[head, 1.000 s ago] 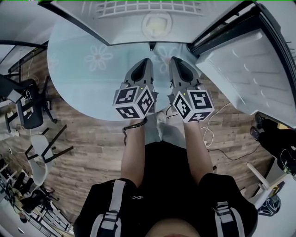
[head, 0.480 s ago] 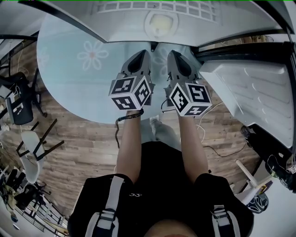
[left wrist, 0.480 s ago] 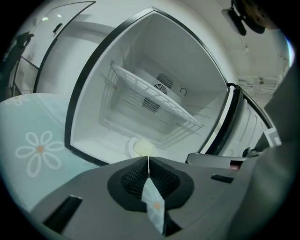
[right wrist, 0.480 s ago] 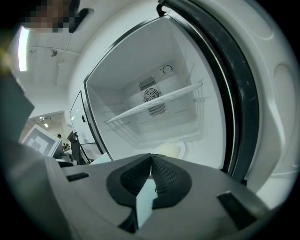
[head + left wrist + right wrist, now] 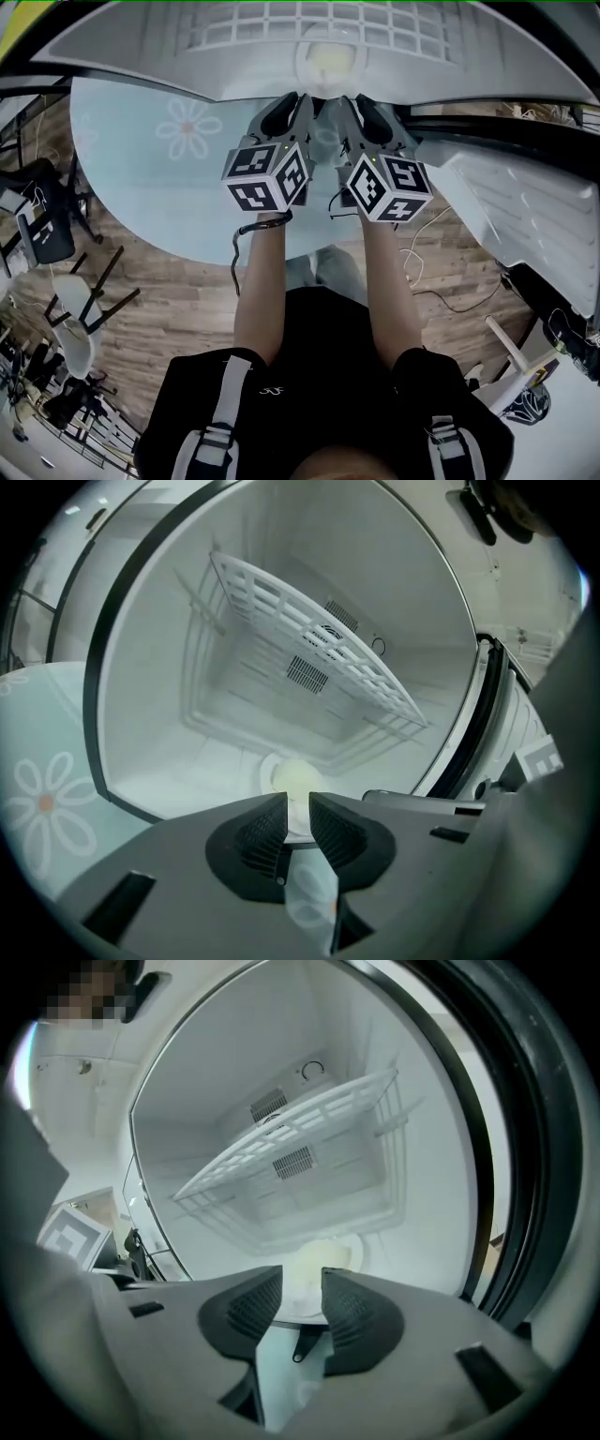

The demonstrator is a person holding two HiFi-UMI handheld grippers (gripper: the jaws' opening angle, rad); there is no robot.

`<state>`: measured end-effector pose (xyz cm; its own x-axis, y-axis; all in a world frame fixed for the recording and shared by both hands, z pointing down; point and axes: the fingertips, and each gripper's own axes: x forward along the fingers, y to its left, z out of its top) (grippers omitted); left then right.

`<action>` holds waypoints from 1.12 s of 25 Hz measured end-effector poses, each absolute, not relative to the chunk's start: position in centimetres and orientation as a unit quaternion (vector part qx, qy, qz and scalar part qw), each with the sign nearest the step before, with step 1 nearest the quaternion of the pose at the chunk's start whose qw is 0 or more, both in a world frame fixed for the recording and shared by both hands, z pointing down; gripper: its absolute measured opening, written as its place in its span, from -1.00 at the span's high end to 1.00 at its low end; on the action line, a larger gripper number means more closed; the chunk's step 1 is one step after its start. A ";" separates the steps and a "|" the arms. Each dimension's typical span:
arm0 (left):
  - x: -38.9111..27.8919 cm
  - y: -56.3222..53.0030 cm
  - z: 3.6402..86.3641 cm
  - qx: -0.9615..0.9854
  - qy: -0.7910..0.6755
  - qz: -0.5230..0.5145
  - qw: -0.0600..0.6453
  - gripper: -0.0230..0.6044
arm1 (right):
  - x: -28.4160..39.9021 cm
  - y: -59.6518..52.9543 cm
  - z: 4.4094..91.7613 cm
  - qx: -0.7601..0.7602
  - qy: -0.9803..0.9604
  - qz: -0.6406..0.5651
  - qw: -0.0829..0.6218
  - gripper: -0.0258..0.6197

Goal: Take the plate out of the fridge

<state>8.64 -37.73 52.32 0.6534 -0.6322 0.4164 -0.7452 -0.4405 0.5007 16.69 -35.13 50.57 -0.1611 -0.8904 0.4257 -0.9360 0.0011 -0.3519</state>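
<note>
A white plate (image 5: 323, 58) with a pale yellowish item on it lies on the floor of the open fridge (image 5: 469, 56), under a white wire shelf (image 5: 309, 23). My left gripper (image 5: 298, 101) and right gripper (image 5: 352, 101) are side by side at the fridge's front edge, just short of the plate. In the left gripper view the plate (image 5: 269, 772) shows beyond the left gripper (image 5: 297, 808), whose jaws are opening with nothing between them. The right gripper (image 5: 302, 1283) is likewise opening, empty, with the plate (image 5: 349, 1252) ahead of it.
The fridge stands on a round table with a pale blue flowered cloth (image 5: 159, 178). Its open door (image 5: 525, 216) swings out to the right. The wire shelf (image 5: 309, 639) hangs above the plate. Chairs (image 5: 37, 225) stand on the wood floor at left; cables lie at right.
Both grippers have moved forward from over the table to the fridge's opening. Their jaws, shut before, now stand apart.
</note>
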 end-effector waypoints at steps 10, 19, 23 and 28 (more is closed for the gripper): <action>9.4 -41.1 54.1 0.844 -0.401 0.116 0.336 0.44 | 18.2 -37.3 53.4 0.665 -0.674 0.319 0.040 0.47; 10.4 -43.1 55.7 0.843 -0.389 0.142 0.344 0.44 | 19.4 -38.8 55.6 0.675 -0.650 0.346 0.053 0.33; 10.4 -43.3 56.5 0.840 -0.387 0.157 0.347 0.44 | 19.4 -39.3 56.2 0.674 -0.645 0.356 0.050 0.33; 11.4 -42.7 56.6 0.846 -0.370 0.165 0.346 0.34 | 19.7 -39.3 55.9 0.675 -0.644 0.358 0.042 0.35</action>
